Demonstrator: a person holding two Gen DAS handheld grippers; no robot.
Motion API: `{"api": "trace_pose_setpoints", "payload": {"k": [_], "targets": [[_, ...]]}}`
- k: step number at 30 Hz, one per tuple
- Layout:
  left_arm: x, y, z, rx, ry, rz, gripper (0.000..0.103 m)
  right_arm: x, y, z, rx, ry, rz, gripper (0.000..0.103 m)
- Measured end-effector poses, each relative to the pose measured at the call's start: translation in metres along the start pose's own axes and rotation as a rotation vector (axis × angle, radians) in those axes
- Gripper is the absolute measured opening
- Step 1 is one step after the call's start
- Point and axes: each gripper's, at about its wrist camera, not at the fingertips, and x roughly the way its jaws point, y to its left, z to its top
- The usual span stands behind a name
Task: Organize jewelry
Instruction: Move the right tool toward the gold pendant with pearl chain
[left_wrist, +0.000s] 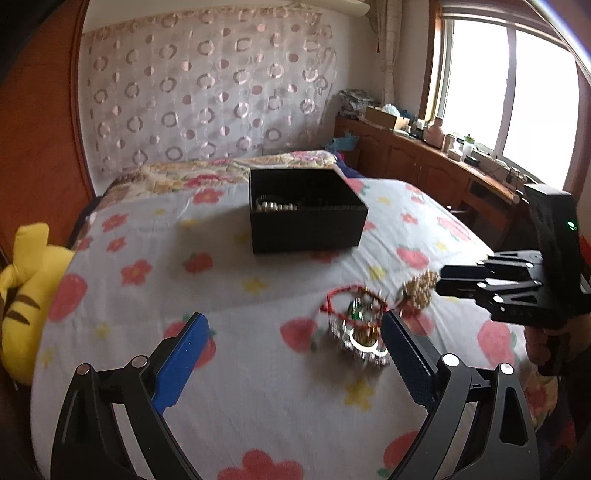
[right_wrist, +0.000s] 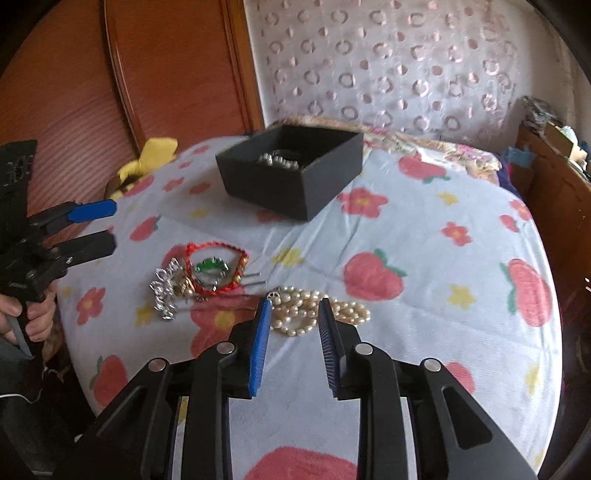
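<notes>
A black open box (left_wrist: 306, 210) (right_wrist: 291, 170) sits on the flowered bedspread with a pearl string inside (right_wrist: 279, 160). Nearer lies a jewelry pile: a red braided bracelet (right_wrist: 216, 266) (left_wrist: 351, 306), a green-stone piece (right_wrist: 210, 266), a silver piece (right_wrist: 164, 291) (left_wrist: 360, 345) and a cream pearl necklace (right_wrist: 317, 310) (left_wrist: 417, 290). My right gripper (right_wrist: 294, 308) is open, its fingers on either side of the pearl necklace; it also shows in the left wrist view (left_wrist: 441, 280). My left gripper (left_wrist: 295, 328) is open and empty just short of the pile; it also shows in the right wrist view (right_wrist: 112, 225).
A yellow striped plush toy (left_wrist: 26, 295) lies at the bed's left edge. A wooden headboard (right_wrist: 177, 70) and patterned curtain (left_wrist: 207, 92) stand behind. A wooden cabinet (left_wrist: 424, 158) with clutter runs along the right under the window.
</notes>
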Motion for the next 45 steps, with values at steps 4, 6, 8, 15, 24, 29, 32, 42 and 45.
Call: {"api": "trace_pose_setpoints", "payload": {"k": [4,6,8,15,24,29,32,42,45], "targets": [[0.002,0.003,-0.009,-0.007,0.020,-0.002,0.091,0.011,-0.008,0.006,0.010,0.028,-0.015,0.029],[0.003,0.003,-0.011,-0.009,0.026,-0.005,0.091,0.017,-0.012,0.010,0.004,0.040,-0.032,0.029],[0.003,0.004,-0.012,-0.009,0.023,-0.006,0.091,0.018,-0.015,0.012,0.006,0.049,-0.036,0.032],[0.003,0.000,-0.018,-0.004,0.026,-0.013,0.091,0.015,-0.024,0.010,-0.014,0.096,-0.039,0.046],[0.006,-0.002,-0.020,-0.023,0.031,-0.028,0.091,0.015,-0.023,0.007,-0.006,0.126,0.037,0.017],[0.007,-0.002,-0.021,-0.024,0.031,-0.030,0.091,0.011,-0.016,0.006,-0.036,0.105,0.024,0.010],[0.008,-0.003,-0.022,-0.027,0.036,-0.033,0.091,0.000,-0.019,0.004,-0.021,0.062,-0.003,0.005],[0.021,-0.011,-0.024,-0.023,0.088,-0.097,0.082,-0.030,-0.031,-0.004,0.004,-0.021,-0.064,0.005],[0.029,-0.014,-0.021,-0.035,0.116,-0.139,0.064,-0.040,-0.028,-0.002,0.000,-0.051,-0.064,0.005]]}}
